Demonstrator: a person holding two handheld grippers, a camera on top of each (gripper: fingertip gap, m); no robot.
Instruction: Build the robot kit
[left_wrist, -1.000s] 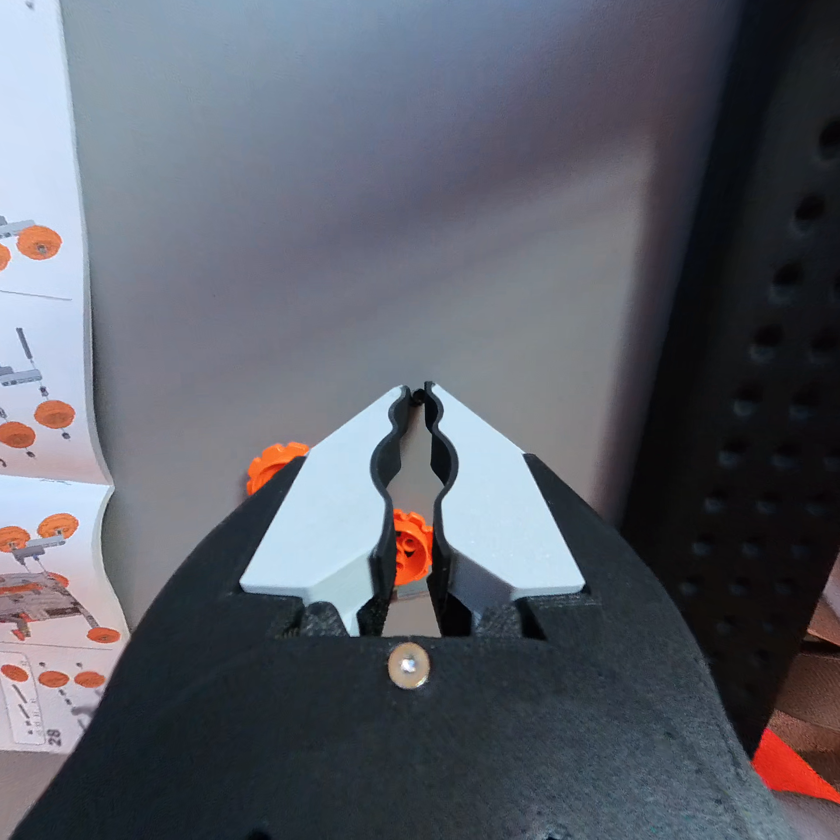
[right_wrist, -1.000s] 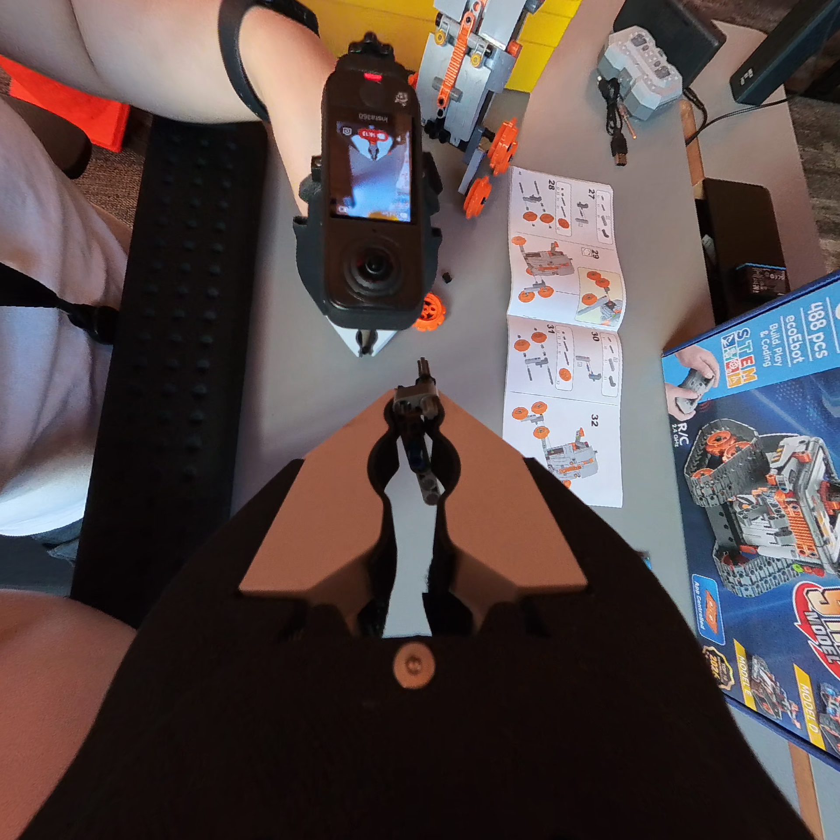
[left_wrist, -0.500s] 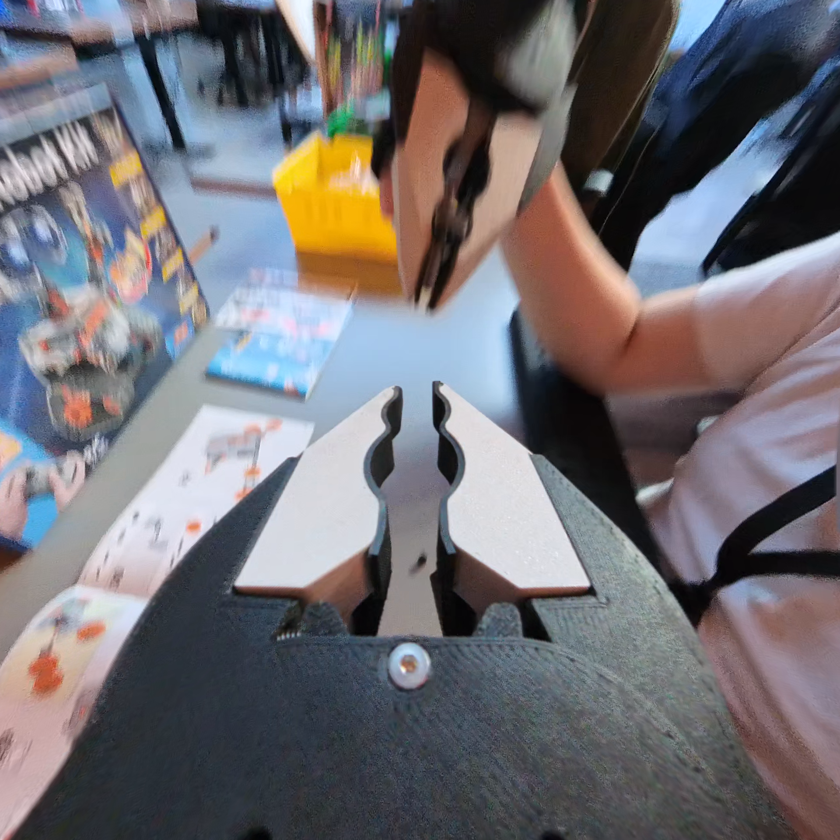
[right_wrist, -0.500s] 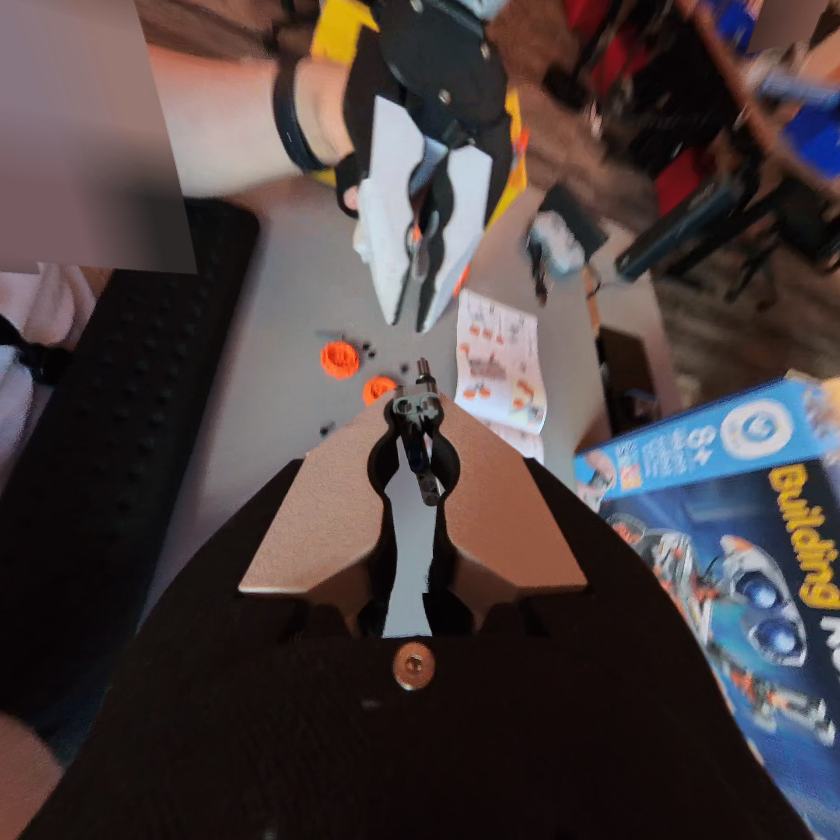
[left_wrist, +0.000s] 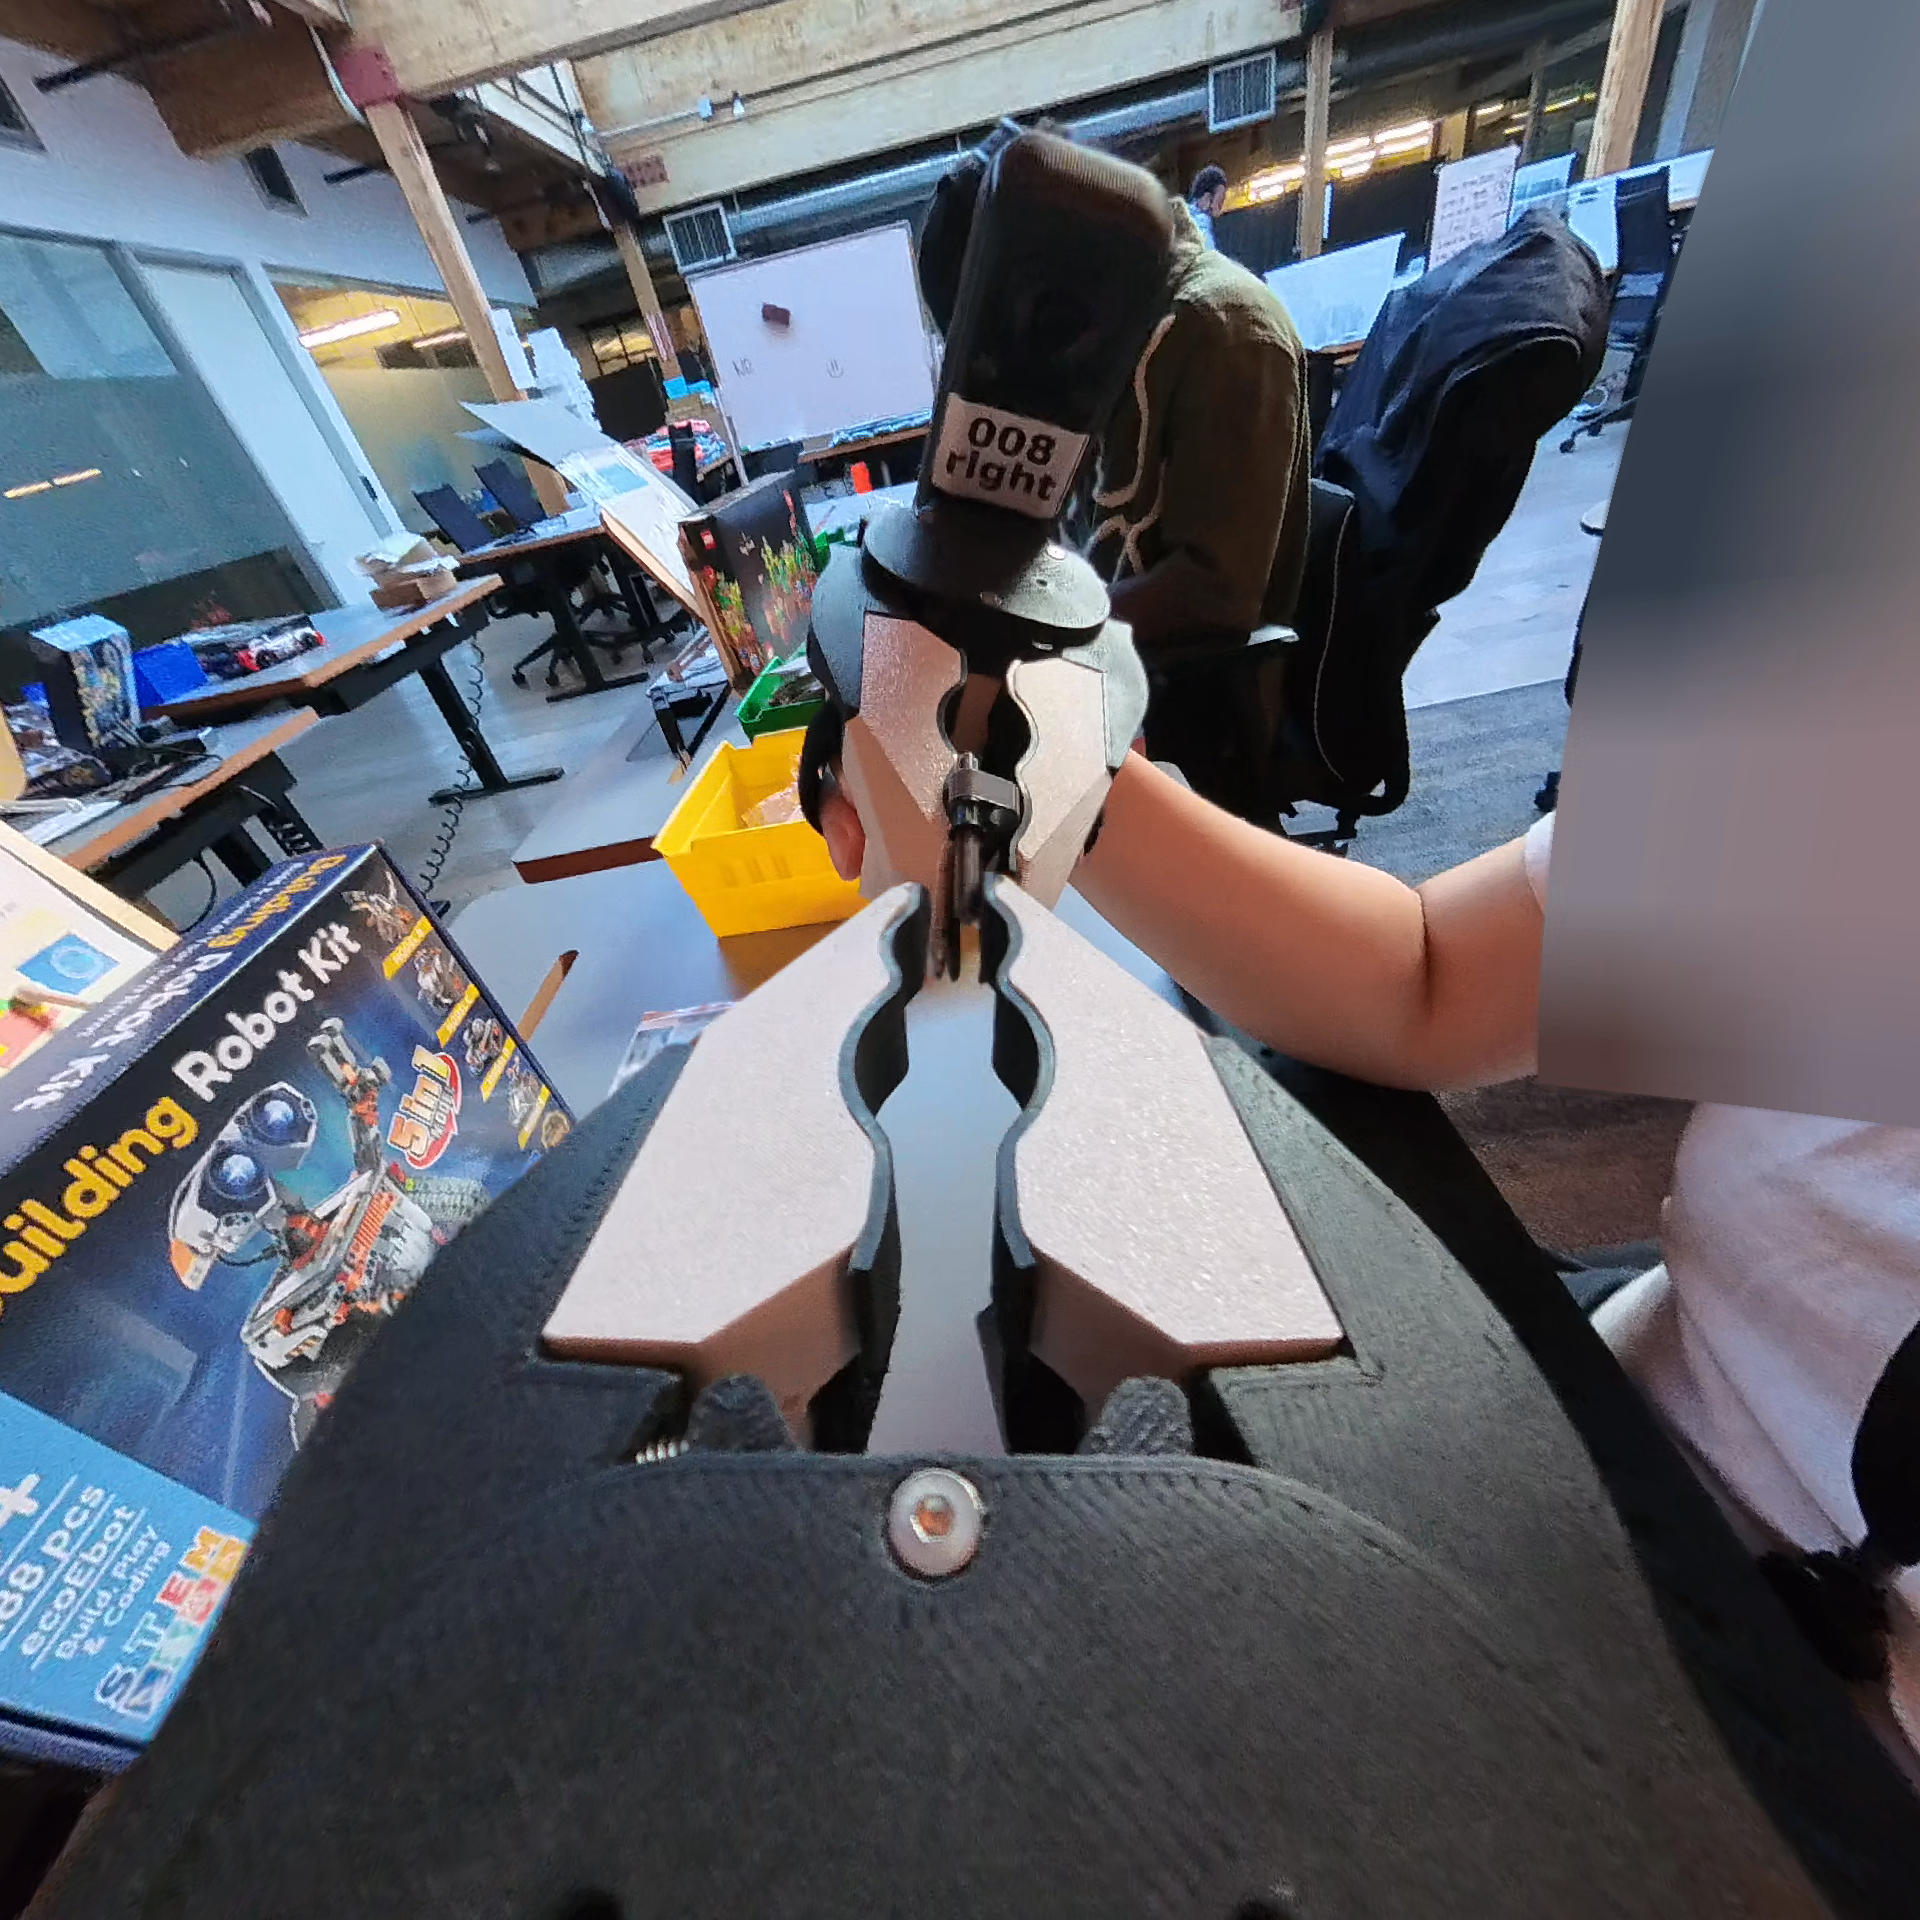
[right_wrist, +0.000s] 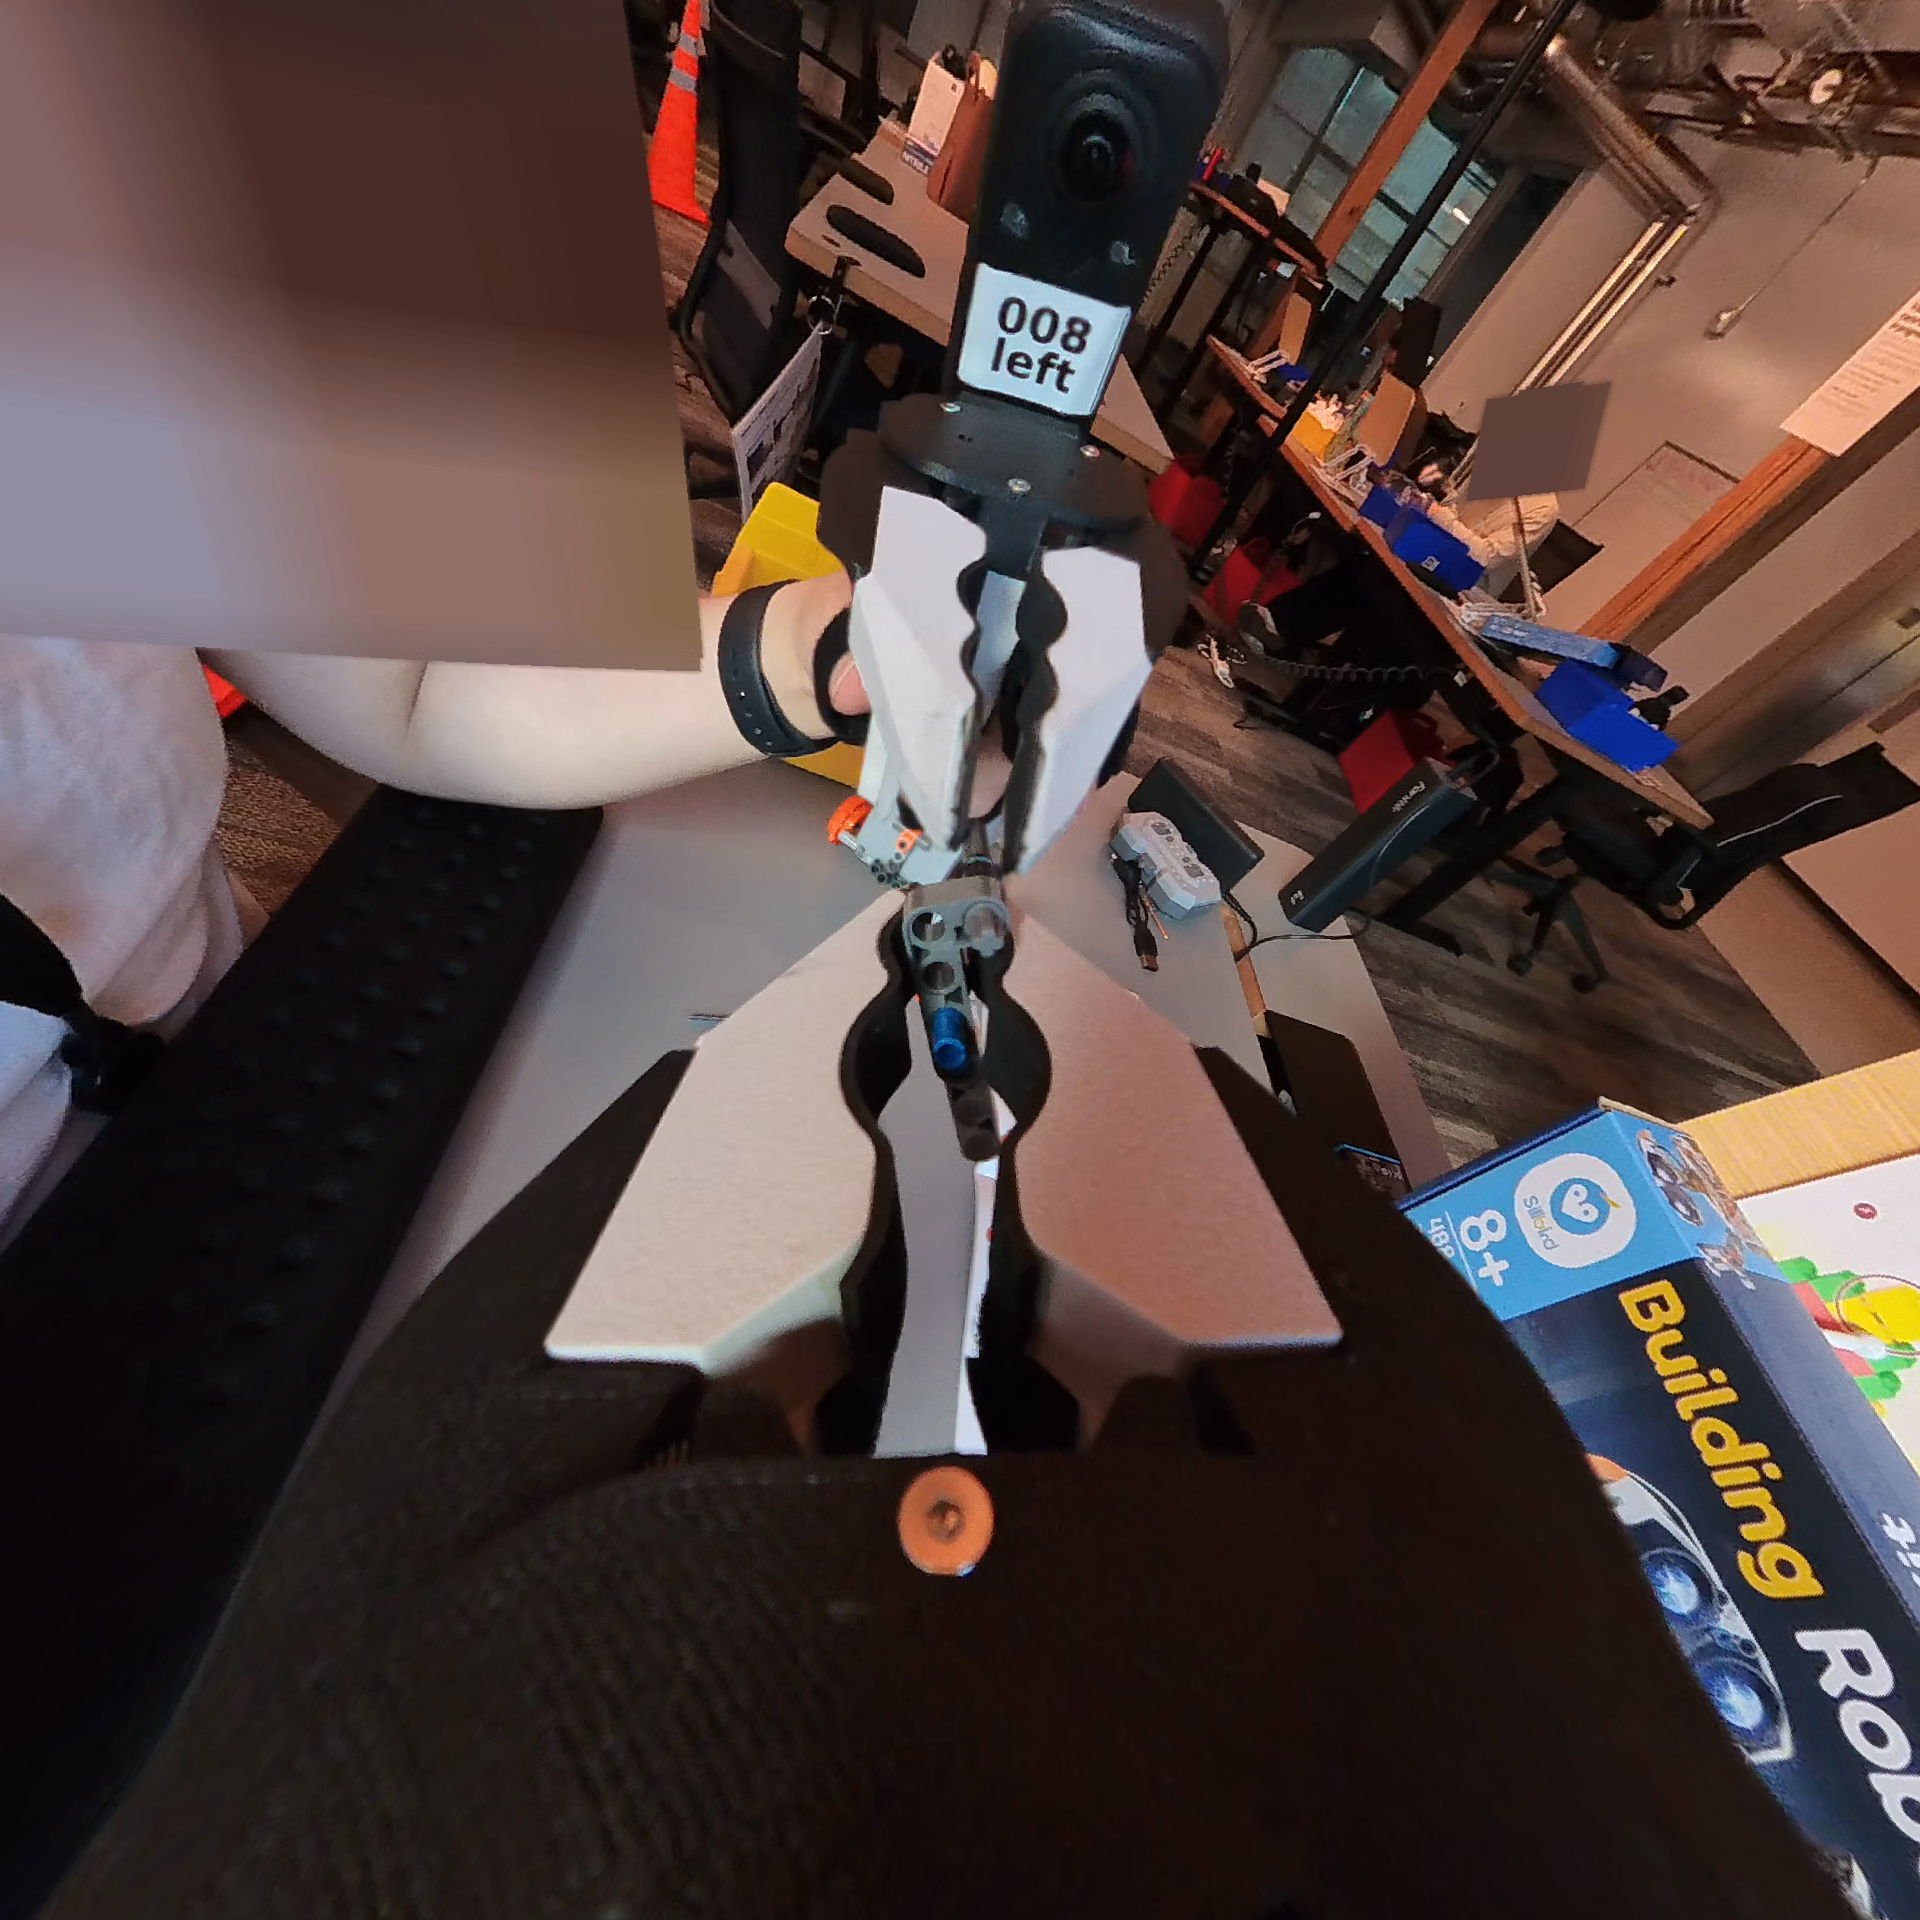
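My right gripper is shut on a small grey connector with a blue pin and a black axle, held up above the grey table. My left gripper is held up facing it, tip to tip, jaws a narrow gap apart. In the left wrist view the right gripper points at me, and the dark end of its part reaches between my left fingertips. In the right wrist view the left gripper hangs just beyond the connector.
A blue robot kit box stands on the table, also in the right wrist view. A yellow bin sits behind. A grey module with a cable, a partly built model and a black dotted mat lie below. The tips of both grippers are at nearly the same place.
Both grippers have lifted off the table and turned to face each other. The left gripper left the orange wheels below and opened a little. The right still grips its part.
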